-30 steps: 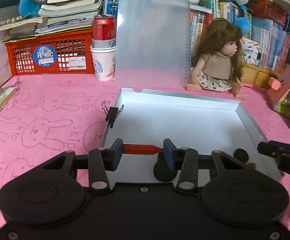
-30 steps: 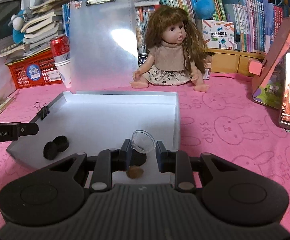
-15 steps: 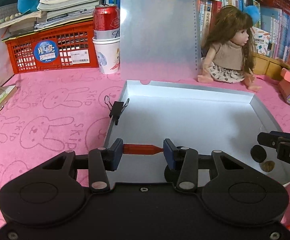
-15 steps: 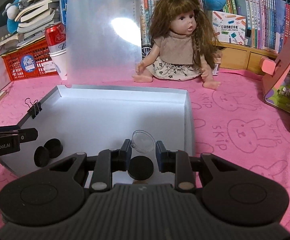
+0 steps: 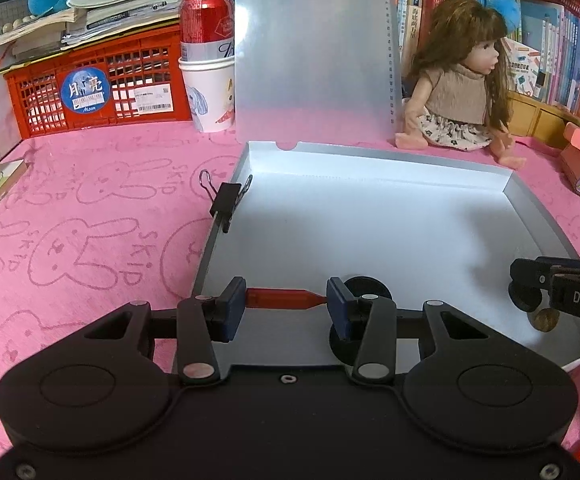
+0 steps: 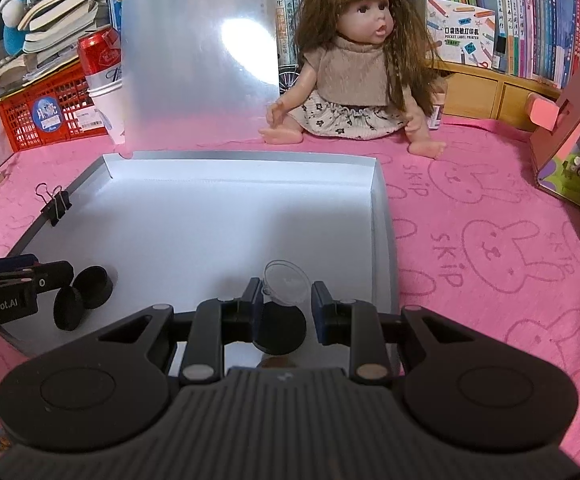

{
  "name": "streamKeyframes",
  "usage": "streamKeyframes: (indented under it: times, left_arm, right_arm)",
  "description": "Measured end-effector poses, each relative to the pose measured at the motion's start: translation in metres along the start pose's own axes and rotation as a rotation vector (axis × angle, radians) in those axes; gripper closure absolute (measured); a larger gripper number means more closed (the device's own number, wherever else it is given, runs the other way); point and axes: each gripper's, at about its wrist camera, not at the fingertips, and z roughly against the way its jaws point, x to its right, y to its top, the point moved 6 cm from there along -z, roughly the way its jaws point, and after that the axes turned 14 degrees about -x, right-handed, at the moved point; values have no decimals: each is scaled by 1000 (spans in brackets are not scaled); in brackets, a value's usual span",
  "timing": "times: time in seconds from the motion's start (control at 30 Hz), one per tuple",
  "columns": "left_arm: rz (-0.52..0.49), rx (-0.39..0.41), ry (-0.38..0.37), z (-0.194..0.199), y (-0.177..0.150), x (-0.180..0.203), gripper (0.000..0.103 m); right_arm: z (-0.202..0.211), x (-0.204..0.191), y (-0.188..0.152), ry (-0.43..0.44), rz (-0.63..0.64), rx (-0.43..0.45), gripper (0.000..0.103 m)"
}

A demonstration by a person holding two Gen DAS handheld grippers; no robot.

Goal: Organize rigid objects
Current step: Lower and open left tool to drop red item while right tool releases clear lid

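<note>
Red pointed stick (image 5: pixel 286 298), lying crosswise, pinched end to end by the left hand-held gripper (image 5: pixel 286 304) over the near edge of a shallow white tray (image 5: pixel 369 220). Right hand-held gripper (image 6: pixel 286 306), its side marked "DAS", pinches a clear plastic cup (image 6: pixel 287 282) above a black disc (image 6: pixel 280 330) in the same tray. Two more black discs (image 6: pixel 84 294) lie by the left one, which reads "GenRobot.AI". A black binder clip (image 5: pixel 226 200) grips the tray's left rim. Pink desk cloth (image 6: pixel 489 240) printed with rabbits and "SKIP". Behind: a doll (image 6: pixel 361 56), a red can (image 5: pixel 206 20) in a paper cup, a red crate (image 5: pixel 90 88) stickered "Moon", and a box reading "POCKET LABEL PRINTER" (image 6: pixel 461 36).
</note>
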Motion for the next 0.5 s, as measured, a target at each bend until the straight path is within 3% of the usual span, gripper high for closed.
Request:
streamKeyframes:
  times: [0.3,0.4,0.43,0.5]
  left_arm:
    - [1,-5,-5,-3,-1,-1,61]
    - [4,2,-14,-1,-2,-1,60]
    - [5,7,-19,2,-2,-1,55]
    - [6,15,-28,6,-2,-1,47]
  right_arm:
    - [0,-1,0,-3,2,-3,70]
    - [1,-1,0,-2,-1,3,65]
    - [2,-1,0,-4,-2,8,56]
    - [4,-2,0,-3,-1,14,51]
